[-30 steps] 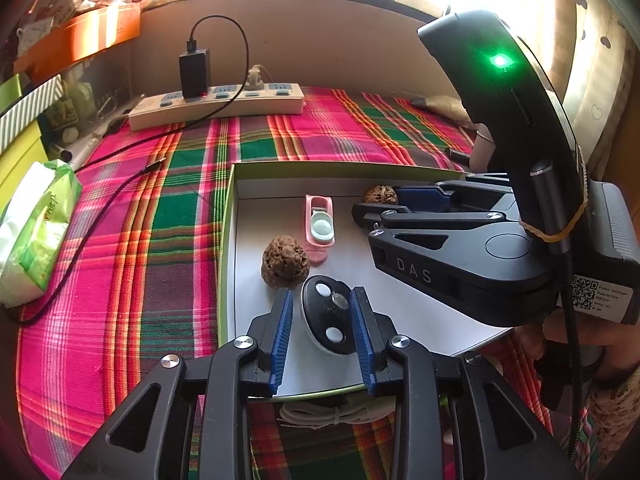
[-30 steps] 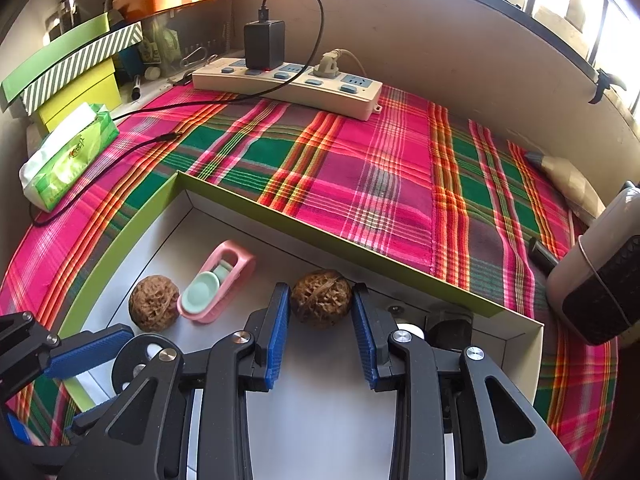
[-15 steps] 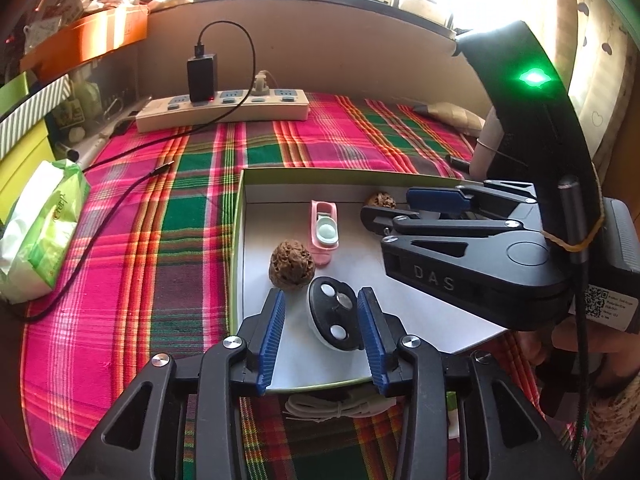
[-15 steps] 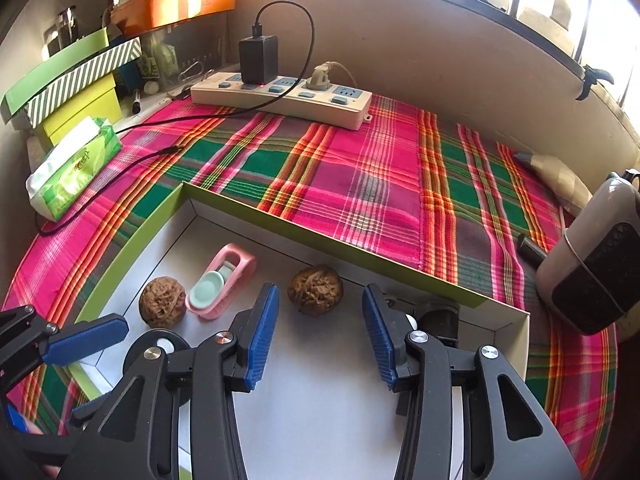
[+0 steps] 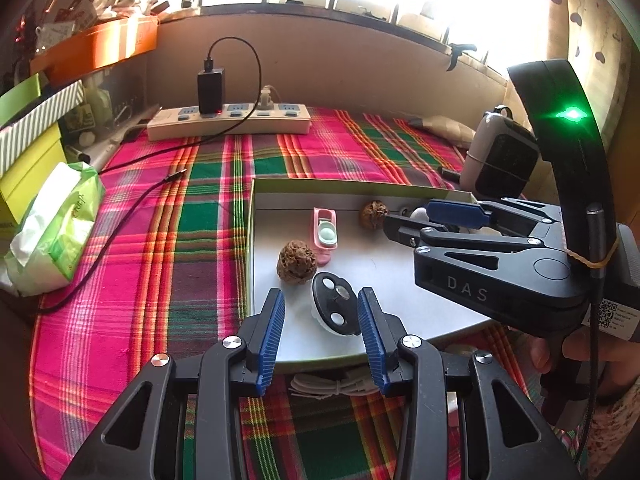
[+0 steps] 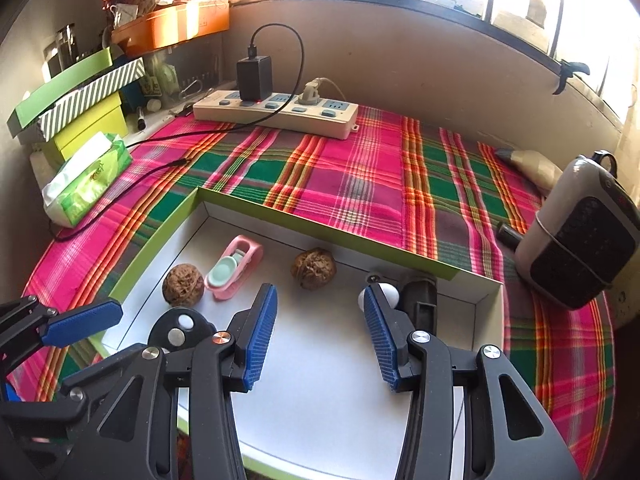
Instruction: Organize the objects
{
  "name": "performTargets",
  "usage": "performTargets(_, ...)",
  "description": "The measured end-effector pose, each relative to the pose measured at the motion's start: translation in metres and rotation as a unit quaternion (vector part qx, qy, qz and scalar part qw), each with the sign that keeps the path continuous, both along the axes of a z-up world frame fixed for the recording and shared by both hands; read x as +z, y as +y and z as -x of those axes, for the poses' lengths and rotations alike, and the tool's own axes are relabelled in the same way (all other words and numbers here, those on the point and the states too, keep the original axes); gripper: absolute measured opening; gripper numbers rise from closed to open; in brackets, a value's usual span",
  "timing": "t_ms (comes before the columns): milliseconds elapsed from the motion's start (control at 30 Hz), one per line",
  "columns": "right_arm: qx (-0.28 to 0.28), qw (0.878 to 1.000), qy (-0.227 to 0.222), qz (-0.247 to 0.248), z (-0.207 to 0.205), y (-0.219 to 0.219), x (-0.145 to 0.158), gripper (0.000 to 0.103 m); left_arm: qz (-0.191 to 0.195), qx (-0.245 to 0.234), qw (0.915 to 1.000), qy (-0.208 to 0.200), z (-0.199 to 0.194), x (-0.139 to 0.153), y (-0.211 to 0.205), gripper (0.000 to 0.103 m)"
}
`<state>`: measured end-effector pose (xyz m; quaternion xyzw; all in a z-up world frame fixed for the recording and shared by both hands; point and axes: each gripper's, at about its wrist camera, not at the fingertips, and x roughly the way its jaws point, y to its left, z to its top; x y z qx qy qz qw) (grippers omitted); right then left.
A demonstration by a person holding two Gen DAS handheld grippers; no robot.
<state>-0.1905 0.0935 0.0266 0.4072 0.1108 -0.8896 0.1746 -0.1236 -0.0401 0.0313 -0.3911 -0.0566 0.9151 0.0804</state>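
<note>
A green-rimmed white box lies on the plaid cloth. In it are two walnuts, a pink clip, a black round plug and small dark and white items in the far right corner. My left gripper is open, just short of the black plug, holding nothing. My right gripper is open and empty, drawn back from the far walnut; it also shows in the left wrist view.
A power strip with a black charger stands at the back. A tissue pack and stacked boxes are at the left. A small heater stands at the right. A coiled white cable lies before the box.
Both grippers opened and pulled back. The left let go of the black plug, the right let go of the far walnut; both things stay in the box.
</note>
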Motion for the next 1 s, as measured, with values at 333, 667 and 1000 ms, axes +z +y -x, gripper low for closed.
performTargets(333, -0.013, 1.000, 0.019, 0.016, -0.030, 0.009, 0.013, 0.047, -0.005, 0.001, 0.9999, 0.011, -0.023, 0.004, -0.014, 0.036)
performTargets(667, -0.024, 0.998, 0.033, 0.038, -0.074, 0.026, 0.015, 0.047, -0.009, -0.015, 0.9998, -0.003, -0.040, -0.007, -0.025, 0.036)
performTargets(1000, -0.052, 0.997, 0.025, 0.058, -0.109, 0.054, 0.005, 0.050, 0.015, -0.071, 0.9972, -0.020, -0.036, -0.022, -0.005, 0.037)
